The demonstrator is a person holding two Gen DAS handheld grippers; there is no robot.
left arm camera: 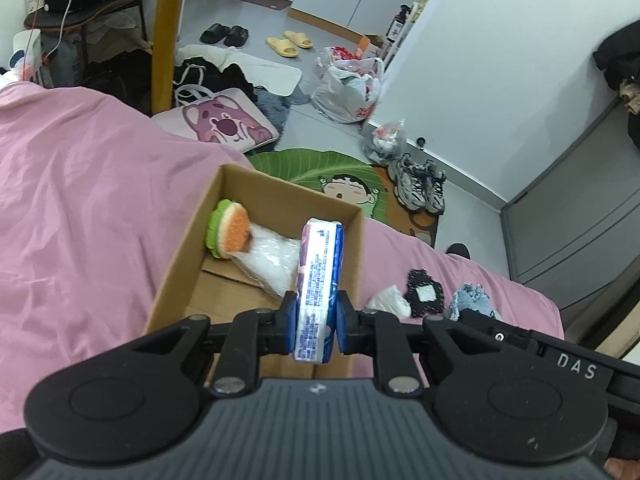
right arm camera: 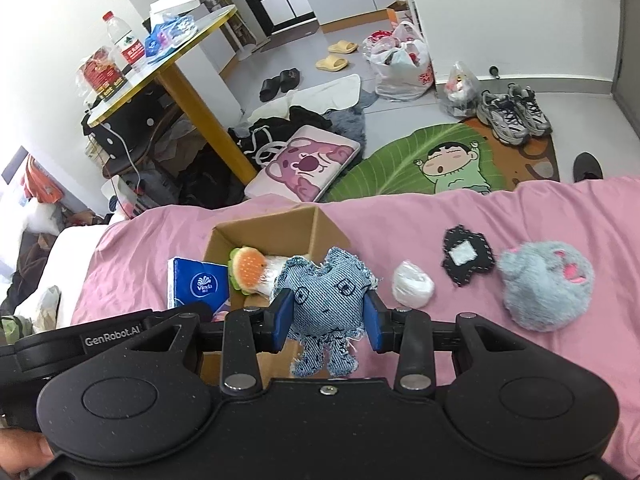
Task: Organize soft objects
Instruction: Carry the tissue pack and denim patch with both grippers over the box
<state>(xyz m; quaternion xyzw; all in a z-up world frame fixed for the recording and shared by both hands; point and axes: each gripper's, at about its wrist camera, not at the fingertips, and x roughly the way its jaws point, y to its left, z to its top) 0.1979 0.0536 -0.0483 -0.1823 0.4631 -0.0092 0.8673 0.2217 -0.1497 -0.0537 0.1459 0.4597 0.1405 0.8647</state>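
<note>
Cardboard box centre frame: your left tongs clamp tissue pack over it, right tongs pinch denim toy. Next: lower, release both inside.

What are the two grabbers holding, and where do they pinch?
Left gripper pinches the tissue pack near its lower end; right gripper squeezes the denim toy around its middle.
</note>
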